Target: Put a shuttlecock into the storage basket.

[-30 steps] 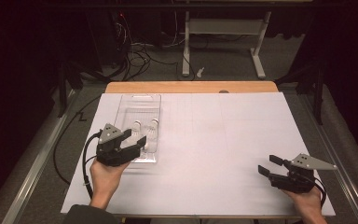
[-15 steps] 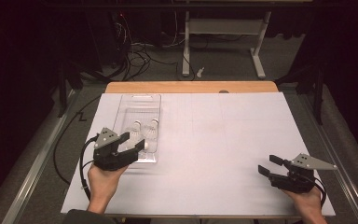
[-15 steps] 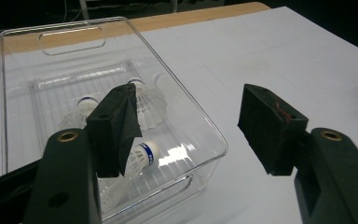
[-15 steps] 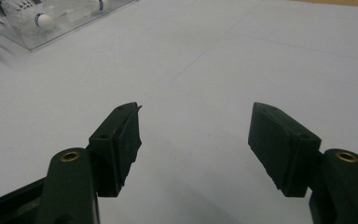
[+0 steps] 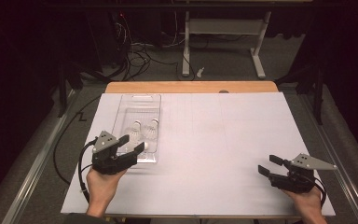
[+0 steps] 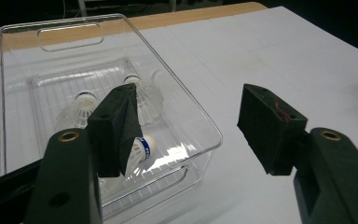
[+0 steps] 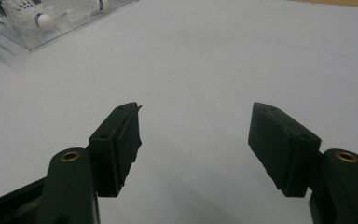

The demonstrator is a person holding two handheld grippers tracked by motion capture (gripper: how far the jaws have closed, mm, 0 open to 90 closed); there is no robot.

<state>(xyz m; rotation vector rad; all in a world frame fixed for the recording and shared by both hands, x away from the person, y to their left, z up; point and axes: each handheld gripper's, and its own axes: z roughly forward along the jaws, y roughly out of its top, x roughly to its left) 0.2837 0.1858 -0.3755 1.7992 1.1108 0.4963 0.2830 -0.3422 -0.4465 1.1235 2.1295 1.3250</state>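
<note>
A clear plastic tray [image 5: 137, 105] on the white table [image 5: 223, 140] holds three shuttlecocks [image 6: 140, 147]. The left claw [image 5: 134, 145] hangs wide open and empty over the tray's near right corner. The right claw [image 5: 264, 165], also wide open and empty, rests well apart at the table's right.

A clear plastic bin [image 5: 137, 122] with cut-out handles is sitting left of centre in the high view, holding three white shuttlecocks [image 6: 137, 95] with blue-banded cork tips, all lying on its ribbed floor toward its near end.
</note>
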